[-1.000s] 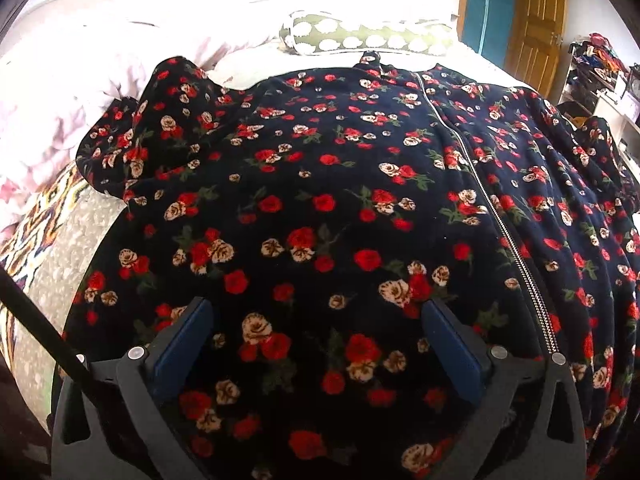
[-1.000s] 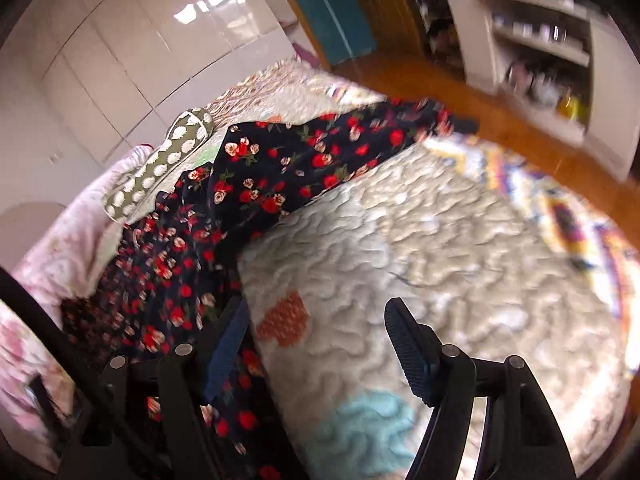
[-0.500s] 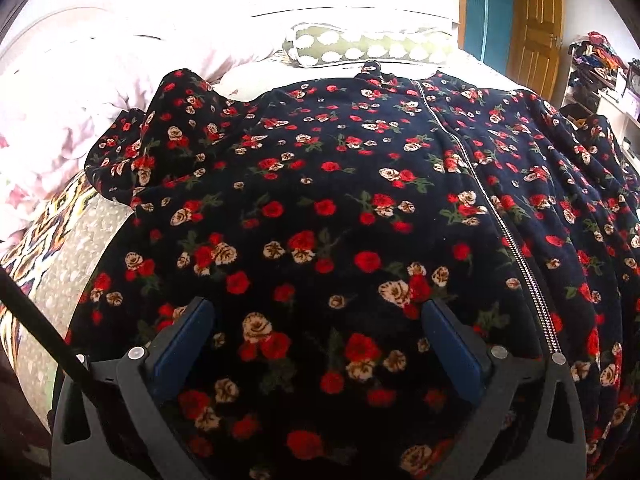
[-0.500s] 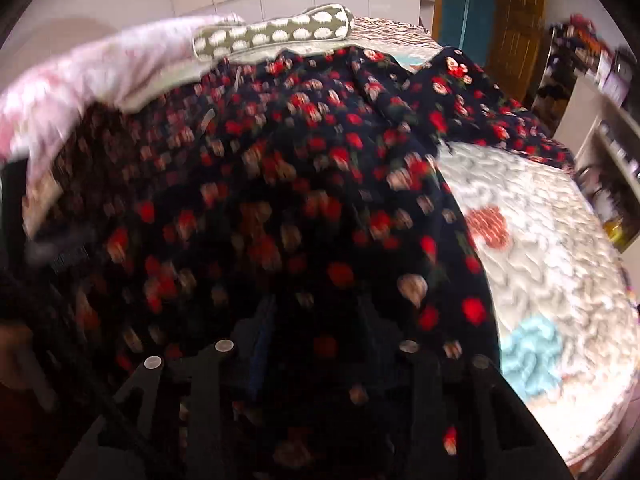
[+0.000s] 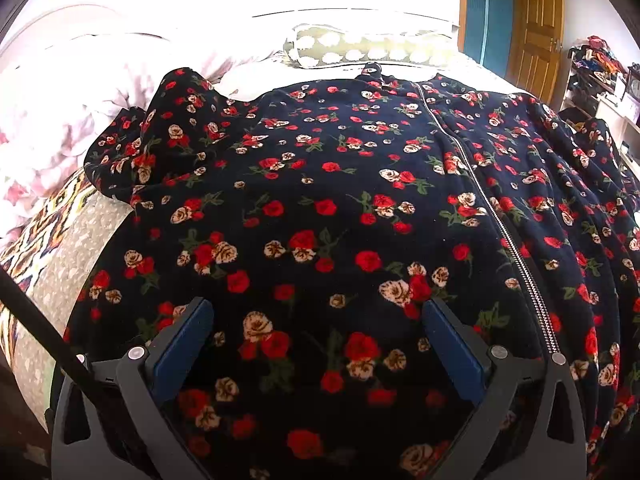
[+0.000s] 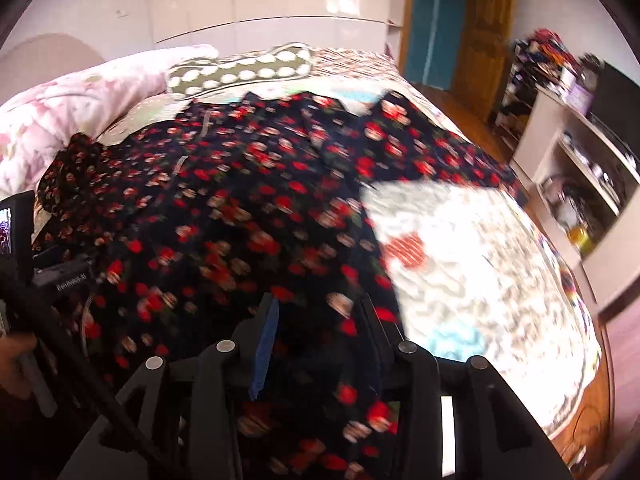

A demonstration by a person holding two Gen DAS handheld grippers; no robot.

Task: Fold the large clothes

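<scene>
A large dark navy garment (image 5: 320, 200) printed with red and cream roses lies spread front up on the bed, its zipper (image 5: 500, 224) running down the right of the left wrist view. My left gripper (image 5: 316, 328) is open, its blue pads wide apart over the hem area. In the right wrist view the same garment (image 6: 240, 208) is blurred. My right gripper (image 6: 320, 320) has its jaws narrowed around a fold of the garment's right edge.
A green spotted pillow (image 5: 360, 48) and a pink floral duvet (image 5: 52, 120) lie at the head of the bed. The quilted bedspread (image 6: 480, 260) shows to the right. Shelves (image 6: 580, 168) and a wooden door (image 5: 536, 20) stand on the right.
My right gripper swung left from the bare quilt onto the garment's edge and its jaws closed in on the fabric. The garment shifted slightly away from my left gripper, which stayed open.
</scene>
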